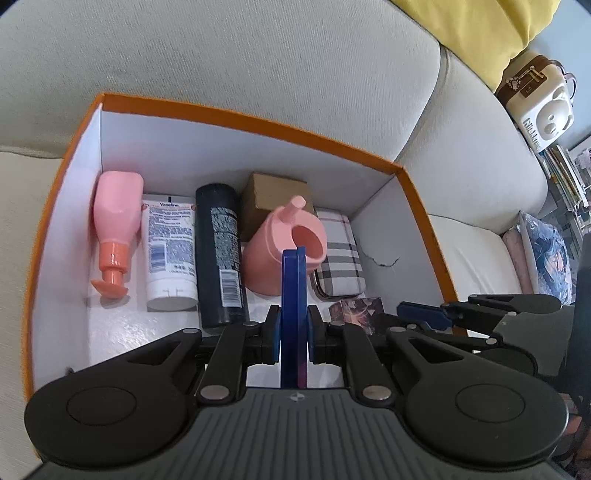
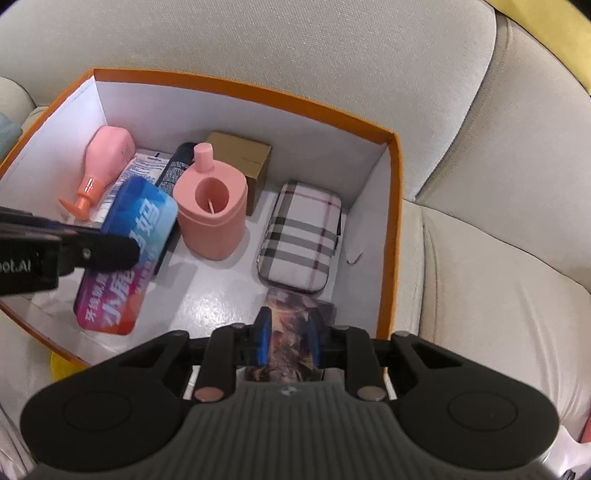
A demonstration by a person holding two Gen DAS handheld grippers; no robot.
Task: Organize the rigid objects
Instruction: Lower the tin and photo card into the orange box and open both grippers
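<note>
An orange-rimmed white box (image 1: 236, 120) (image 2: 258, 92) sits on a sofa. Inside lie a pink pump bottle (image 1: 116, 218) (image 2: 103, 162), a white tube (image 1: 170, 251), a black can (image 1: 219, 251), a brown carton (image 1: 275, 197) (image 2: 242, 157), a pink holder (image 1: 280, 247) (image 2: 212, 210) and a plaid case (image 1: 340, 254) (image 2: 301, 236). My left gripper (image 1: 293, 332) is shut on a flat blue tin (image 1: 293, 314) (image 2: 127, 254), held edge-up over the box. My right gripper (image 2: 286, 341) is shut on a small patterned box (image 2: 291, 328) (image 1: 356, 314) at the box's near right corner.
Grey sofa cushions (image 1: 258, 55) surround the box. A yellow cushion (image 1: 480, 26), a white bear-faced gadget (image 1: 535, 107) and books stand at the far right. A patterned pillow (image 1: 543, 251) lies right of the box.
</note>
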